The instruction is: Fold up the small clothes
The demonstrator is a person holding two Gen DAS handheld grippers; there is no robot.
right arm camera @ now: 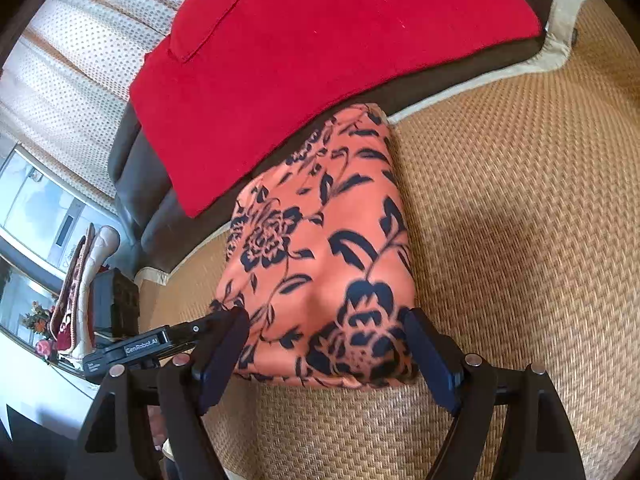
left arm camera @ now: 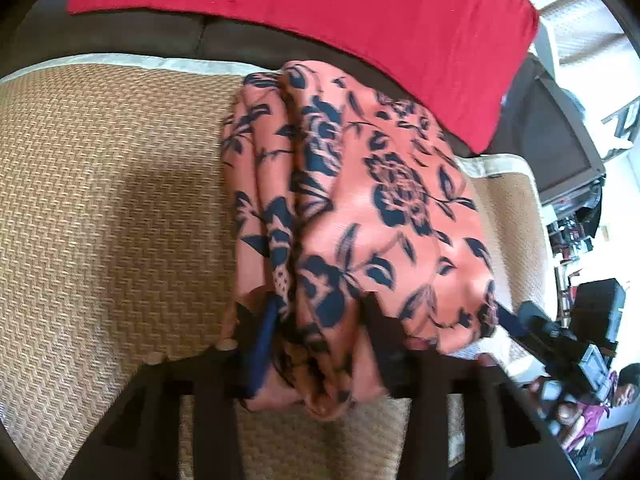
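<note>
Right wrist: woven mat (right arm camera: 520, 200), red cloth (right arm camera: 320, 60) behind.

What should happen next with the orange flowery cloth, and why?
Probably lift the gathered edge and carry it over toward the far end. The left hand-held gripper is bunching the orange flowery cloth between its fingers, while the right hand-held gripper stands open around the near edge, gripping nothing. The cloth lies half-folded on the woven mat.

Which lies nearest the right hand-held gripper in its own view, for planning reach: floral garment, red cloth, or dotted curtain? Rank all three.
1. Floral garment, between the fingers, on the mat.
2. Red cloth, behind it.
3. Dotted curtain, far upper left.
</note>
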